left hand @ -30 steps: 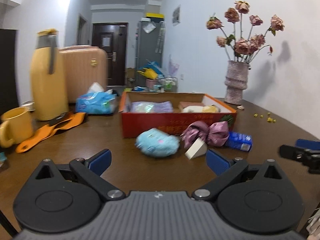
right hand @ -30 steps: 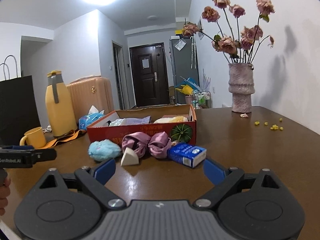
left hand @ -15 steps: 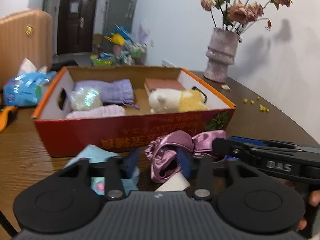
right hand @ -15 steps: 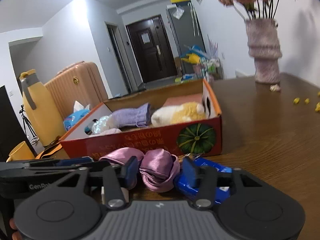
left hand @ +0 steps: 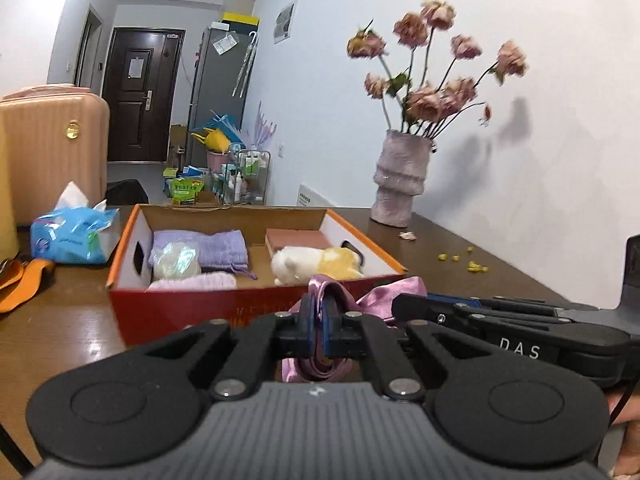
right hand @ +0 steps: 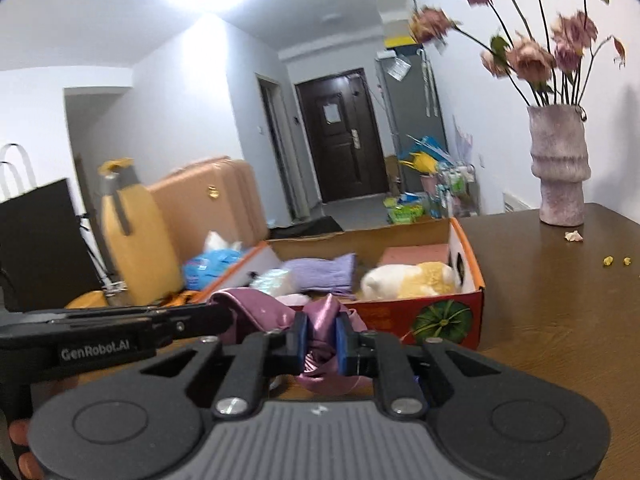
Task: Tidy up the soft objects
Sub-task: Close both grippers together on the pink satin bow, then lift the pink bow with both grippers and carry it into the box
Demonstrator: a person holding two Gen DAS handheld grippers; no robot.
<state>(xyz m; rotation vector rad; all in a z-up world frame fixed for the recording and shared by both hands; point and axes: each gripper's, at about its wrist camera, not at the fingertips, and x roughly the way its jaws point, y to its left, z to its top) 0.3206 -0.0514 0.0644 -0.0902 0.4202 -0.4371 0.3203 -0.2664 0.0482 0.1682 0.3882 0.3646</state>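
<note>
1. My left gripper [left hand: 319, 326] has its jaws nearly closed, pinching a fold of the pink satin cloth [left hand: 326, 298] between the blue pads.
2. My right gripper [right hand: 321, 338] likewise has its jaws drawn close together, clamped on another bunch of the same pink satin cloth [right hand: 260, 312]; the cloth spans between the two grippers.
3. The cloth sits at the near side of the orange cardboard box [left hand: 192, 308], just in front of its near wall. I cannot tell whether it touches the table [left hand: 52, 320].
4. Inside the box, left half: a lilac knitted pouch [left hand: 218, 248], a shiny translucent bundle [left hand: 178, 260] and a pale pink fabric piece [left hand: 192, 281] against the near wall.
5. Inside the box, right half: a white-and-yellow plush toy [left hand: 316, 264] with a flat pink block [left hand: 296, 237] behind it.
6. Left of the box: a blue tissue pack [left hand: 72, 236] and an orange strap [left hand: 24, 284].
7. Far right on the table: a ribbed vase of dried roses [left hand: 400, 178], with yellow crumbs [left hand: 474, 266] scattered nearby.
</note>
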